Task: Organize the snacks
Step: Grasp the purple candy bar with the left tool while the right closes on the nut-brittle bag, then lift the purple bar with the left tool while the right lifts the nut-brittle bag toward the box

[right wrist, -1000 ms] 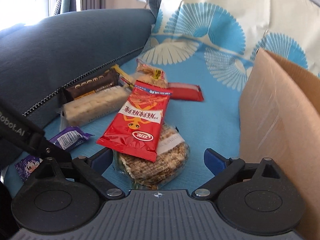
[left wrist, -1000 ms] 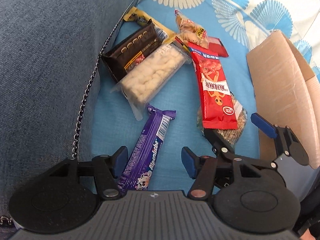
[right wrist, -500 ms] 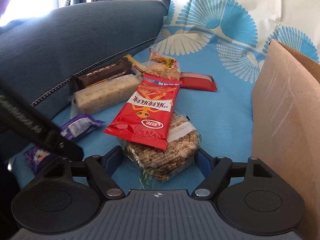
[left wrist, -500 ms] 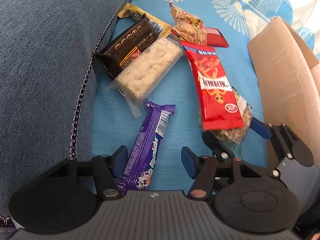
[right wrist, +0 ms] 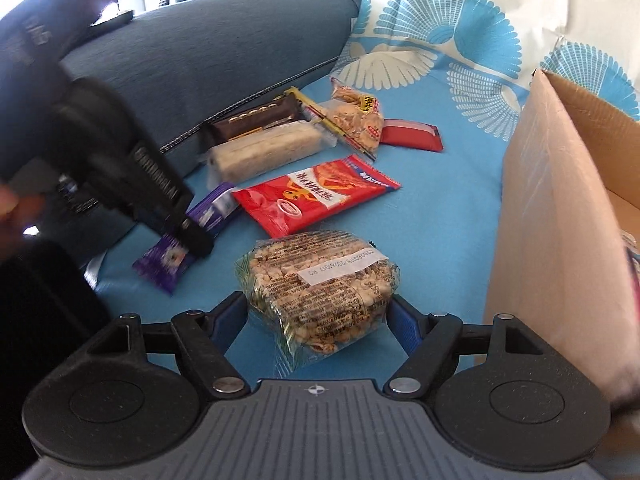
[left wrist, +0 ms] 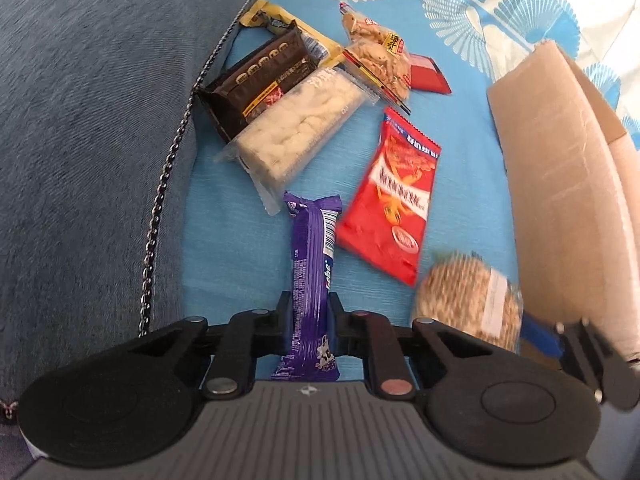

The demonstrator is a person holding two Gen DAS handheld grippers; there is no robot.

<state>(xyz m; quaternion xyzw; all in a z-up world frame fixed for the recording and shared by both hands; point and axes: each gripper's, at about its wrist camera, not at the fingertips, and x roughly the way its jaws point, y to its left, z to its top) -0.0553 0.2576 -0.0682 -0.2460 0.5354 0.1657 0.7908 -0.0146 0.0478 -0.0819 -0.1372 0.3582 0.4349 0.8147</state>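
Note:
My left gripper is shut on a purple Alpenliebe candy bar and holds it by its lower part; it also shows in the right wrist view. My right gripper is shut on a clear pack of puffed grain cake, lifted just above the blue sheet; the pack shows blurred in the left wrist view. A red snack bag lies flat between them. An open cardboard box stands at the right.
A brown biscuit pack, a white puffed-rice pack, a yellow bar, a peanut bag and a small red bar lie further back. A dark blue cushion borders the left.
My left gripper has shut on the purple bar. My right gripper has shut on the grain cake pack and pulled it out from under the red bag, which slid left.

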